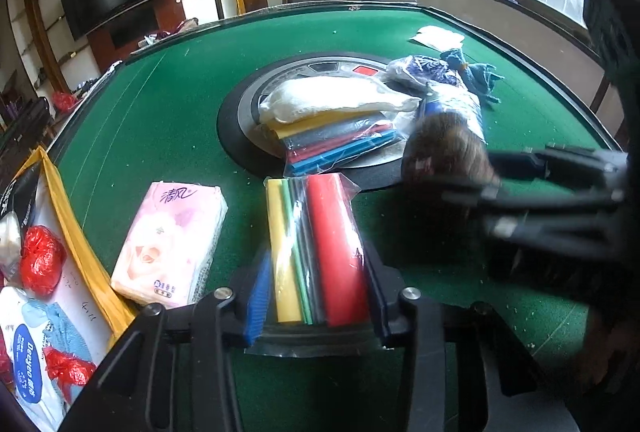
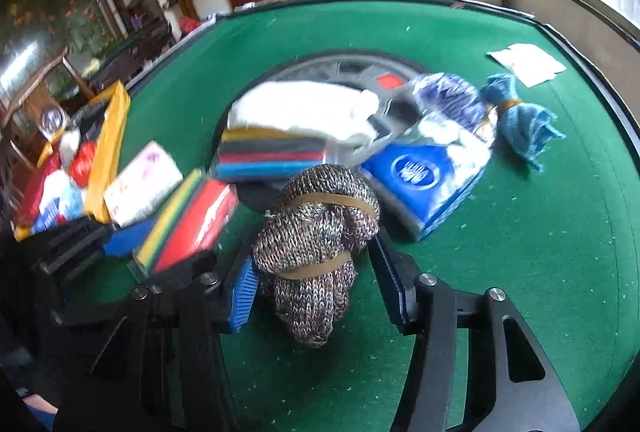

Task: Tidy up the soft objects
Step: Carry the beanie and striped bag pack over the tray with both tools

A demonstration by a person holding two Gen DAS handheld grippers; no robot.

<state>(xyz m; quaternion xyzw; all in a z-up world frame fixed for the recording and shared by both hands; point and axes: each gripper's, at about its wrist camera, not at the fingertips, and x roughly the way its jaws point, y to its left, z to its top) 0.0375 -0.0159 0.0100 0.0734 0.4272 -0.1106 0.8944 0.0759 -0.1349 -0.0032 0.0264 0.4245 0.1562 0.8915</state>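
Observation:
My left gripper (image 1: 316, 296) is shut on a clear bag of coloured foam sheets (image 1: 320, 248), yellow, green, grey and red, held just above the green table. The same bag shows in the right wrist view (image 2: 188, 228). My right gripper (image 2: 316, 272) is shut on a brown knitted bundle (image 2: 316, 244) tied with rubber bands, just above the felt. In the left wrist view that bundle (image 1: 444, 148) and right gripper (image 1: 492, 188) are at the right, blurred.
A pink tissue pack (image 1: 172, 244) lies left of my left gripper. A yellow-rimmed box (image 1: 80, 244) with red bags and packs sits far left. On the table's centre disc (image 1: 240, 136) lie a second foam bag (image 1: 340, 140) and a white cloth bag (image 1: 332, 100). A blue pack (image 2: 424, 172) and blue cloth (image 2: 516, 120) lie right.

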